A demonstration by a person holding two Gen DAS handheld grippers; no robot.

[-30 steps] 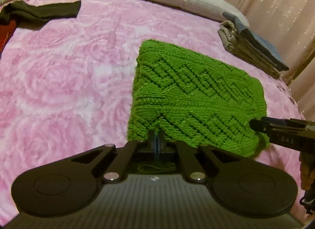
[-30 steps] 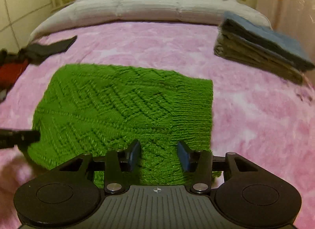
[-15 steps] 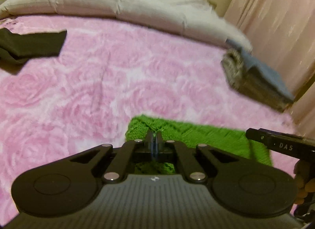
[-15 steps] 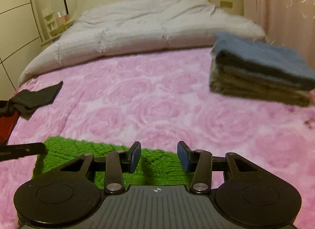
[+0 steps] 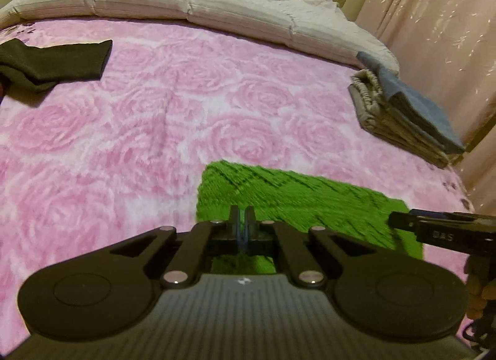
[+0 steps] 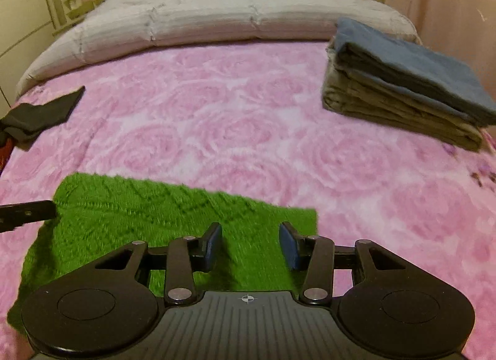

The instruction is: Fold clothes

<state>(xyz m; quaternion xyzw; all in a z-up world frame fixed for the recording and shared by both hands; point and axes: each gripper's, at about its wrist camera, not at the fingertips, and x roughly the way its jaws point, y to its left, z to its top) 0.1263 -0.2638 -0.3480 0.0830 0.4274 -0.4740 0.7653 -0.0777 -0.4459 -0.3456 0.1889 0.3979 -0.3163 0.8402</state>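
Left wrist view: left gripper point(image 5: 241, 220) jaws together, right gripper point(image 6: 250, 247) jaws apart above the sweater point(image 6: 161, 220), so a careless snag near the stack point(image 6: 406, 87) could unfold it.

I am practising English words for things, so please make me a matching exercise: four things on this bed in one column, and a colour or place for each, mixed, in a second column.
Things:
1. knitted garment
2. top item of the folded stack
3. blanket
4. dark garment

Descriptions:
A. pink with a rose pattern
B. bright green, near the grippers
C. blue, at the right side of the bed
D. lies loose at the left edge

Pairs: 1-B, 2-C, 3-A, 4-D
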